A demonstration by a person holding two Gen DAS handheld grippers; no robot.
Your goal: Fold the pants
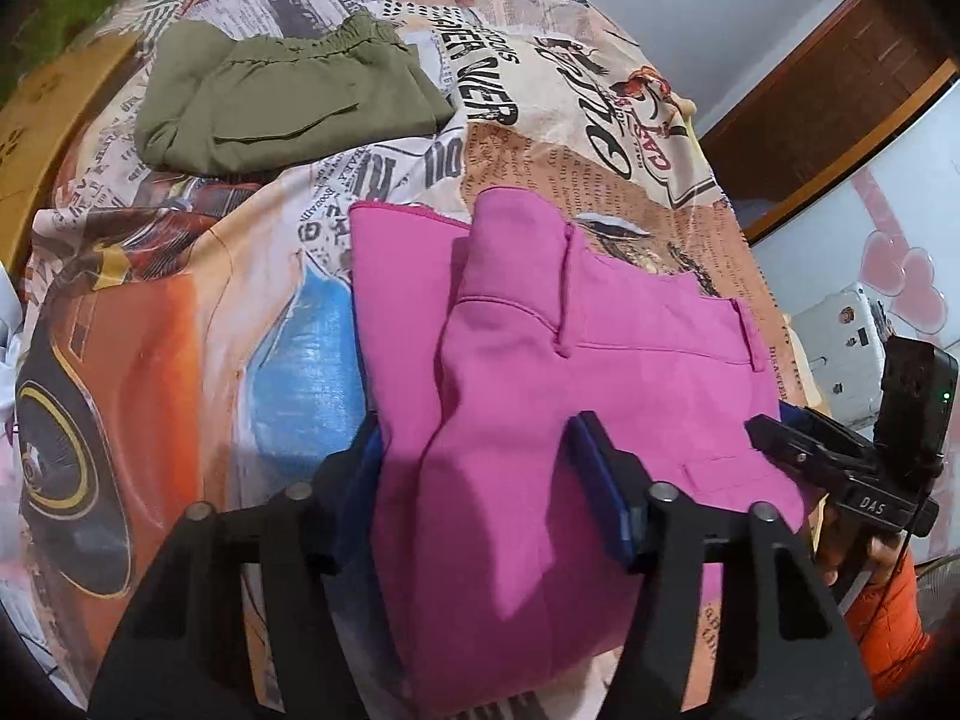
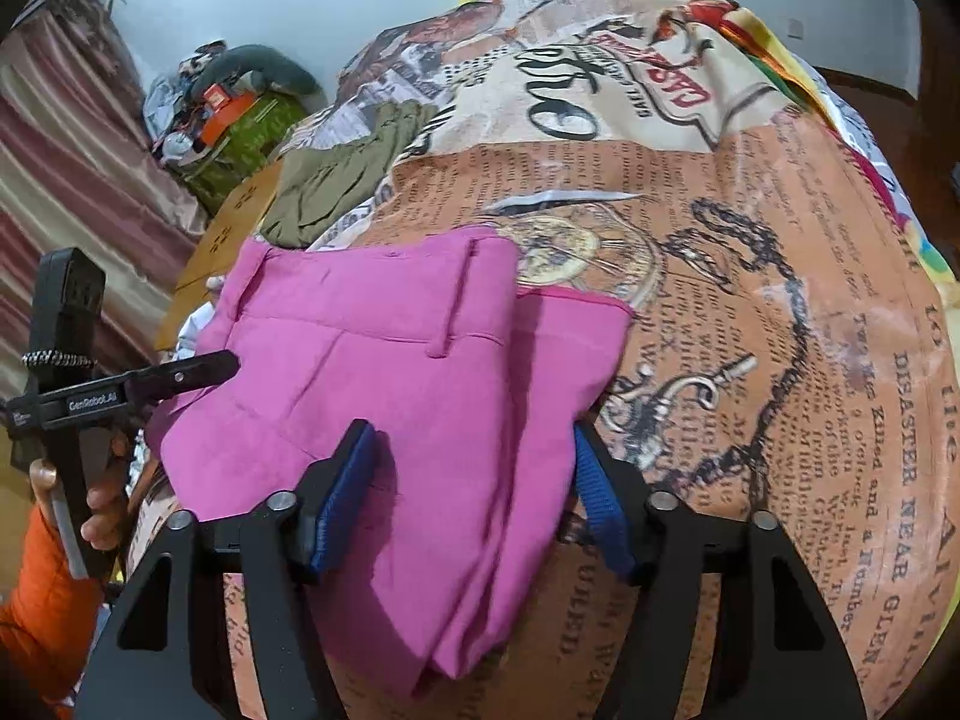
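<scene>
Both grippers, left gripper [image 1: 480, 480] and right gripper [image 2: 474, 492], have their jaws spread wide with the pink pants [image 1: 540, 360] bunched between the blue pads on the printed bedspread [image 1: 240, 300]. Soft, light cloth like that will likely sag, so the folded edges seem the best places to grip.

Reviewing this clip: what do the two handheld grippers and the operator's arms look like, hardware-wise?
Both grippers, left and right, are black frames with silver pivot pins and blue-padded jaws. The handle marked "GenRobot.AI" has a beaded cord; the other's handle reads "DAS". Sleeves are orange.
</scene>
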